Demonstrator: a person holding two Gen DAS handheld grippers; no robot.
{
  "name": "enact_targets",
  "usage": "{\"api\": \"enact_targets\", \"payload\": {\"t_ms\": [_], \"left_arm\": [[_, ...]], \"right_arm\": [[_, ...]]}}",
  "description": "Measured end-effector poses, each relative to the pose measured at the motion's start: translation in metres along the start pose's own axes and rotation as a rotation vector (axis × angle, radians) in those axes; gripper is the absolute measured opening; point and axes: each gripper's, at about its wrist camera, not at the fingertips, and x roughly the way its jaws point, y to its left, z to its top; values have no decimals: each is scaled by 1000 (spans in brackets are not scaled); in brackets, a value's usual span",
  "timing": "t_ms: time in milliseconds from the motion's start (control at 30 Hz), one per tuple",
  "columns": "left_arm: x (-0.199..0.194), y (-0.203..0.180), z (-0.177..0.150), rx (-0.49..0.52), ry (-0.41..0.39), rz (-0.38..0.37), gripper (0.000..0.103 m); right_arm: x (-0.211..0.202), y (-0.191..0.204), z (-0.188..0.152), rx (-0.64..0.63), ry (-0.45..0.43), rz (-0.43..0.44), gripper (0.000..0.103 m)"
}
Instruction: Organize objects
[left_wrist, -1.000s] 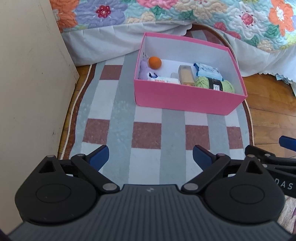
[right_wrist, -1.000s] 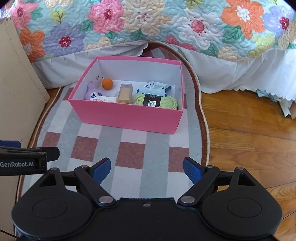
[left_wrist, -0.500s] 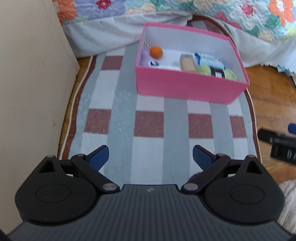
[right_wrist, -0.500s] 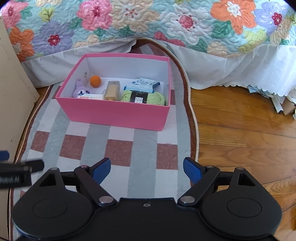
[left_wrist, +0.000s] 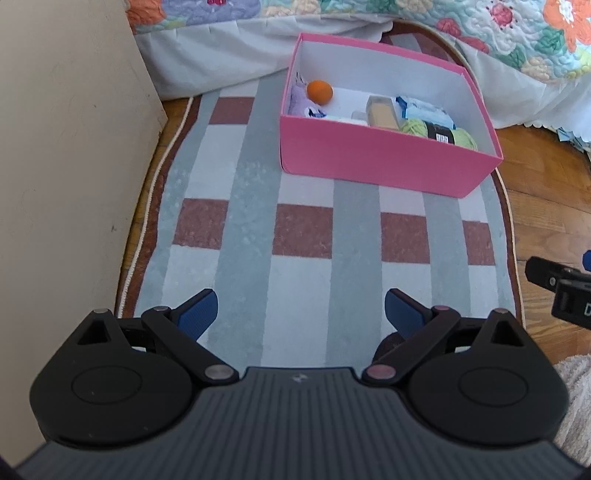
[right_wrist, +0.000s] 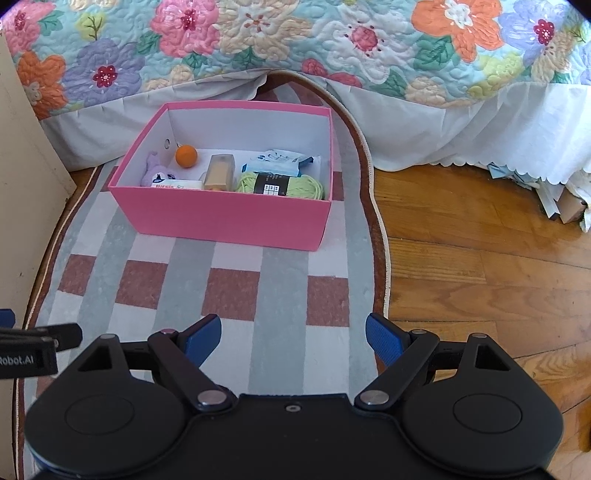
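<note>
Both grippers stand wide open with nothing between the blue pads: the left gripper (left_wrist: 301, 308) and the right gripper (right_wrist: 293, 332) hang over the checked rug (right_wrist: 280, 332).

Ahead of both, well apart from the pads, sits the pink box (right_wrist: 225, 216), and everything to be organized seems to lie inside it. The box looks like light, stiff cardboard; its thin top rim is probably the best place to pinch it.

Inside, nearest the front wall, the green yarn skein (right_wrist: 306, 186) is soft and should be taken across its black paper band. The orange ball (right_wrist: 185, 156) is smooth and may roll. The purple plush toy (right_wrist: 155, 171) will squash.

The left gripper's side reads "Robot.AI", cut off at the edge; the yarn label is too small to read.
</note>
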Motion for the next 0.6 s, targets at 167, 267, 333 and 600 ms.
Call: {"api": "enact_targets", "payload": {"t_ms": [167, 267, 333, 600], "left_arm": [[-8, -3, 0, 17, -23, 3, 98], [-10, -5, 0, 21, -36, 13, 99], [-10, -5, -1, 26, -39, 21, 99], [-12, -6, -1, 41, -47, 21, 100]], "right_arm": [[-5, -3, -3, 8, -12, -1, 88], [-7, -4, -4, 7, -16, -5, 88], [-8, -5, -4, 10, -18, -6, 88], [-10, -7, -7, 12, -18, -10, 88]]}}
